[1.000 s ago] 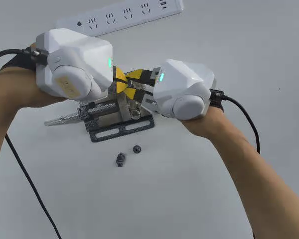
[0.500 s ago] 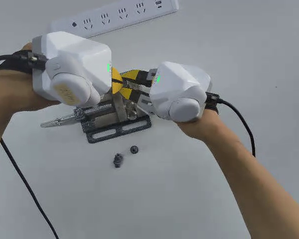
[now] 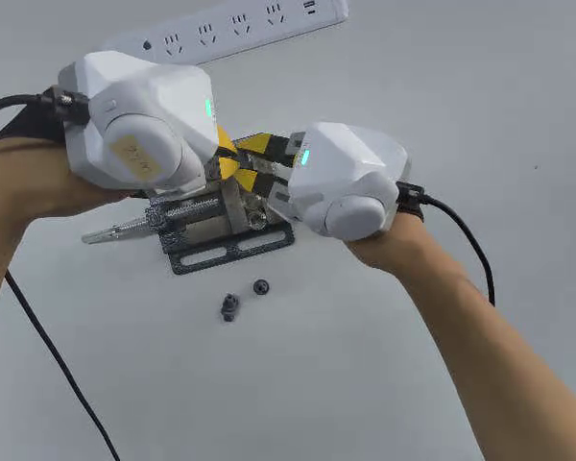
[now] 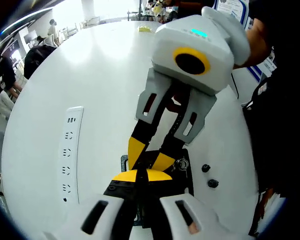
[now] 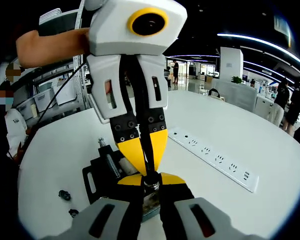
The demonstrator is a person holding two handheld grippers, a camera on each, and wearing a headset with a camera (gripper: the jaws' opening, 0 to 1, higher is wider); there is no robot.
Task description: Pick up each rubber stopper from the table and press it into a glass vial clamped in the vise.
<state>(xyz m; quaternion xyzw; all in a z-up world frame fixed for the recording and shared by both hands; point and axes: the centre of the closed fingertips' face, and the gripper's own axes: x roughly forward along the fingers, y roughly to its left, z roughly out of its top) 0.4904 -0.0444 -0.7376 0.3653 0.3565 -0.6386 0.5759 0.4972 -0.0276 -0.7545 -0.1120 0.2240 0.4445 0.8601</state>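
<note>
Both grippers meet tip to tip over the black vise (image 3: 223, 230). My left gripper (image 3: 227, 159) comes in from the left with its yellow jaws shut, their point pressing down at the meeting spot (image 5: 146, 167). From the right, my right gripper (image 3: 246, 177) has its jaws closed on a small piece (image 5: 150, 183) atop a vial. It looks like a stopper, but it is mostly hidden. A glass vial (image 3: 259, 220) stands clamped in the vise (image 4: 181, 163). Two dark rubber stoppers (image 3: 229, 307) (image 3: 261, 286) lie on the table in front of the vise.
A white power strip (image 3: 235, 27) lies along the far side of the white table (image 3: 461, 106). The vise screw handle (image 3: 115, 230) sticks out to the left. Black cables trail from both grippers (image 3: 466, 240). People and furniture show far behind in the right gripper view.
Both grippers stay tip to tip over the vise. The left gripper's body has rolled a little. The two loose stoppers have not moved.
</note>
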